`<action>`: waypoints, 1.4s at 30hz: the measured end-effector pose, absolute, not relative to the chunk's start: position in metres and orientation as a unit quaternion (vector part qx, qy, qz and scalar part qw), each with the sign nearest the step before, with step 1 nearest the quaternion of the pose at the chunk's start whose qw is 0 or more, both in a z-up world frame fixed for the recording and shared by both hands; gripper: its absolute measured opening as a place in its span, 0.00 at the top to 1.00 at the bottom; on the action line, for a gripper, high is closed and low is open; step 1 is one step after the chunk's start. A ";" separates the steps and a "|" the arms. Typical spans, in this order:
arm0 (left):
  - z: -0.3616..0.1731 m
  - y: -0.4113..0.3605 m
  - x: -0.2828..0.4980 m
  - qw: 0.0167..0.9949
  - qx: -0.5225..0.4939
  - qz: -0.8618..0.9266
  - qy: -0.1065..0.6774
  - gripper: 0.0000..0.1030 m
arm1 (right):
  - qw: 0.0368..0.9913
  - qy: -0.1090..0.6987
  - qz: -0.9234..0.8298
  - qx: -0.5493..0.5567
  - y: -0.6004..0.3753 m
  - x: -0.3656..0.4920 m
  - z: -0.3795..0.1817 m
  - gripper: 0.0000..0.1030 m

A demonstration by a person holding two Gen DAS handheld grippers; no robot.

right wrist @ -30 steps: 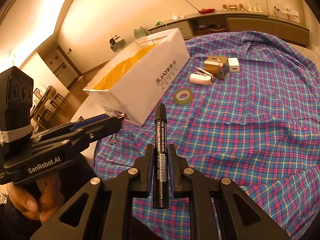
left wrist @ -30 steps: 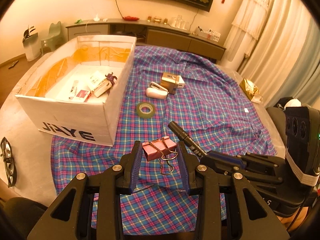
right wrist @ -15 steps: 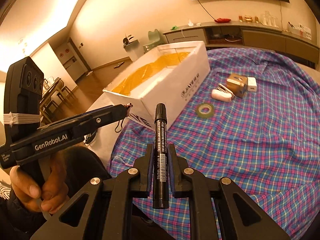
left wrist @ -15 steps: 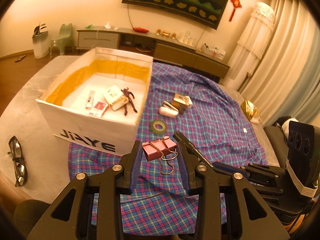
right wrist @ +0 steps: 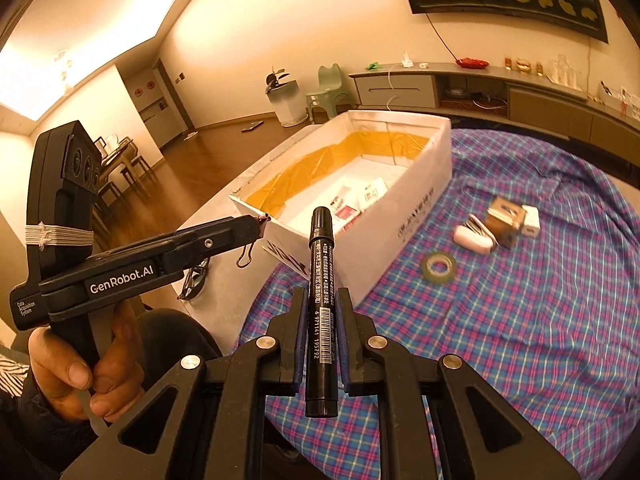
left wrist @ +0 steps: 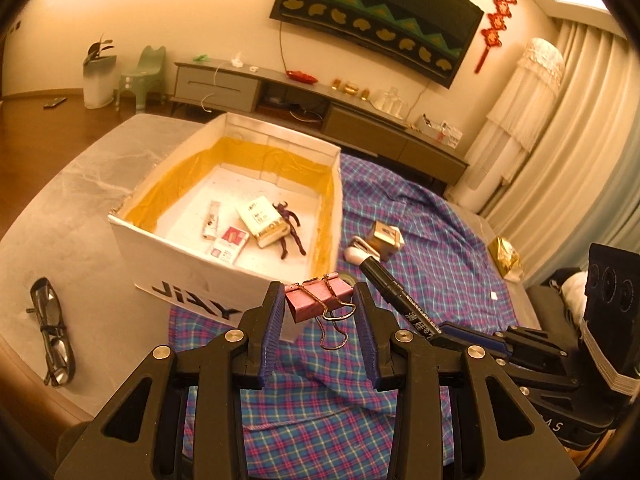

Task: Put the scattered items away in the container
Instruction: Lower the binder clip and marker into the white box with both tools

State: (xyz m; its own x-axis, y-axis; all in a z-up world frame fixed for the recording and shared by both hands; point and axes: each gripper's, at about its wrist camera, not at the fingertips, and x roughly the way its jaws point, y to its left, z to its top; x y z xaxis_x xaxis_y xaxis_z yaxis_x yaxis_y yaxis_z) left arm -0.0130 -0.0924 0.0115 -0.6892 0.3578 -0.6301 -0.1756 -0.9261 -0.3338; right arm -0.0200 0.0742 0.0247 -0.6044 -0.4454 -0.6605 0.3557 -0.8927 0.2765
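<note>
Left wrist view: white box holds packets and a figurine; left gripper clamps a pink binder clip, right gripper a black marker.

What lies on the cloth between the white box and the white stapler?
A roll of tape lies between the white box and the white stapler, in the right wrist view.

A pair of dark-framed eyeglasses lies folded on the bare grey marble counter near its left edge, off the plaid cloth. Beyond the counter, a long grey low cabinet runs along the far wall under a dark wall hanging. A pale green plastic stool stands beside a white bin holding a plant.
</note>
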 end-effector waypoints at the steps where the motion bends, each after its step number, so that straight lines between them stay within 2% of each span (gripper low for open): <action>1: 0.012 -0.095 -0.014 0.146 -0.365 0.911 -0.126 0.65 | 0.225 -0.056 -0.894 0.384 0.071 -0.022 0.026 0.86; 31: 0.055 -0.138 -0.086 0.148 -0.329 0.924 -0.125 0.65 | 0.227 0.018 -0.900 0.372 0.023 -0.115 0.076 0.86; 42: 0.054 -0.141 -0.128 0.143 -0.345 0.921 -0.114 0.65 | 0.222 0.035 -0.894 0.387 0.015 -0.159 0.073 0.86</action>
State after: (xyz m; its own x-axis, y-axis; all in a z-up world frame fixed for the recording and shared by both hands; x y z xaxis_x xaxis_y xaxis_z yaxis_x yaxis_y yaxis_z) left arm -0.1283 -0.1415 0.0544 -0.7210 0.3423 -0.6025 -0.1844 -0.9329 -0.3094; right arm -0.1590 0.0153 0.0731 -0.6019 -0.3694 -0.7080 0.4236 -0.8993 0.1091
